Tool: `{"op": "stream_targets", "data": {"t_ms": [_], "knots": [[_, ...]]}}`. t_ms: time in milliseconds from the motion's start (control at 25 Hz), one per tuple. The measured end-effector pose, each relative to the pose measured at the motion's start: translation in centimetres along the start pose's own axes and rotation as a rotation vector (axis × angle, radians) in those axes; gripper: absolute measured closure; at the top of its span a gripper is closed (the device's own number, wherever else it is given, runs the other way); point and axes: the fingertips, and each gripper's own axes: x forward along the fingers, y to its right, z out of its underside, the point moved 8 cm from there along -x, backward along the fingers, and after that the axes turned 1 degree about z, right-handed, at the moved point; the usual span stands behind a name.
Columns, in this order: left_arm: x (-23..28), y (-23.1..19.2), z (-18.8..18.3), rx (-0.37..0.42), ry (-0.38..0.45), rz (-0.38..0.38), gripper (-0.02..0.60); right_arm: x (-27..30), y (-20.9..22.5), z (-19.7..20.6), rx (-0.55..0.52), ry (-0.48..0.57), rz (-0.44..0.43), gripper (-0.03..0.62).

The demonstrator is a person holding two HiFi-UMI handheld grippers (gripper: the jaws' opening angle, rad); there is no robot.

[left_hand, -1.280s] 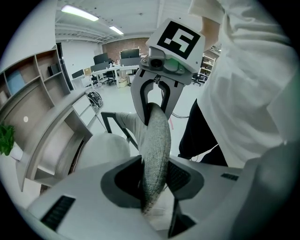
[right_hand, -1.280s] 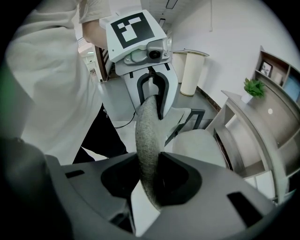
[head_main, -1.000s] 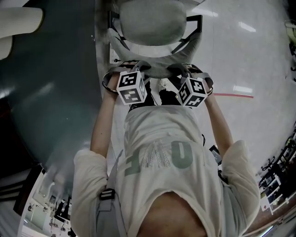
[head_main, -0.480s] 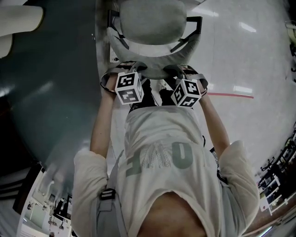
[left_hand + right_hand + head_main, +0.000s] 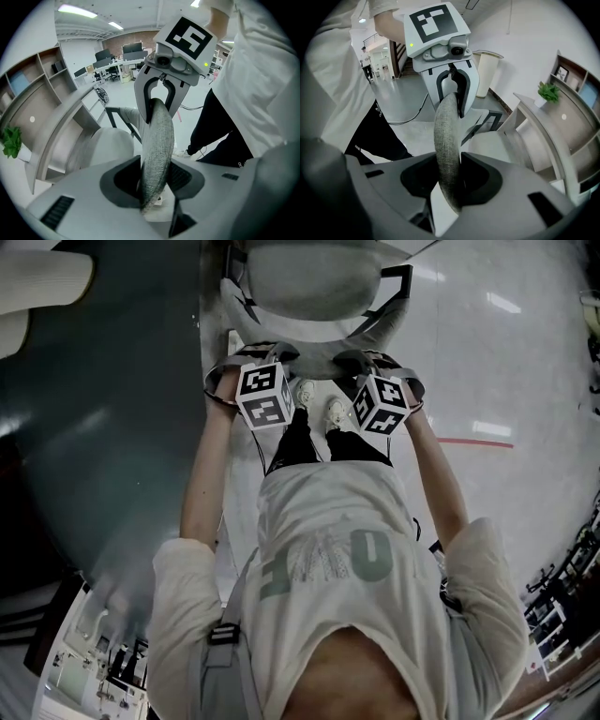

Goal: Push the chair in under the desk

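Clamping the backrest (image 5: pixel 317 351) of the chair (image 5: pixel 309 306) by its top rim at two spots: left gripper (image 5: pixel 272 356) closed on the padded edge toward the desk side, right gripper (image 5: pixel 364 359) closed on the same edge toward the open floor (image 5: pixel 487 352), with grey fabric filling the gap between each pair of jaws in both gripper views. Standing on the floor with the seat (image 5: pixel 300 273) just beside the curved edge of the desk (image 5: pixel 103 427), not visibly under it yet, so judging the step in hand as the push itself, with most of the travel left. Calling for equal pressure from both hands, a heavier shove on one side probably swinging the chair round instead of sending it straight. Aiming the seat at the opening below the desk edge and watching the armrest (image 5: pixel 236 292) on the desk side, likely to be catching that edge first. Holding both grips firm, the soft rim probably slipping out if loosened. Placing the shoes (image 5: pixel 335 412) clear of the chair's base, hidden here.
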Motion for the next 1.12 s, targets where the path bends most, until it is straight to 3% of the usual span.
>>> {"op": "stream_targets", "data": {"t_ms": [720,1120], "knots": [[0.1,-8.4,0.7,0.038,0.048,-0.002,0.43,1.7,7.9,-0.9,0.005,-0.023,0.073,0.468],[1.4,-14.8,-0.8,0.011,0.038,-0.014,0.426,2.2,14.8,0.5,-0.043,-0.001,0.05,0.468]]}}
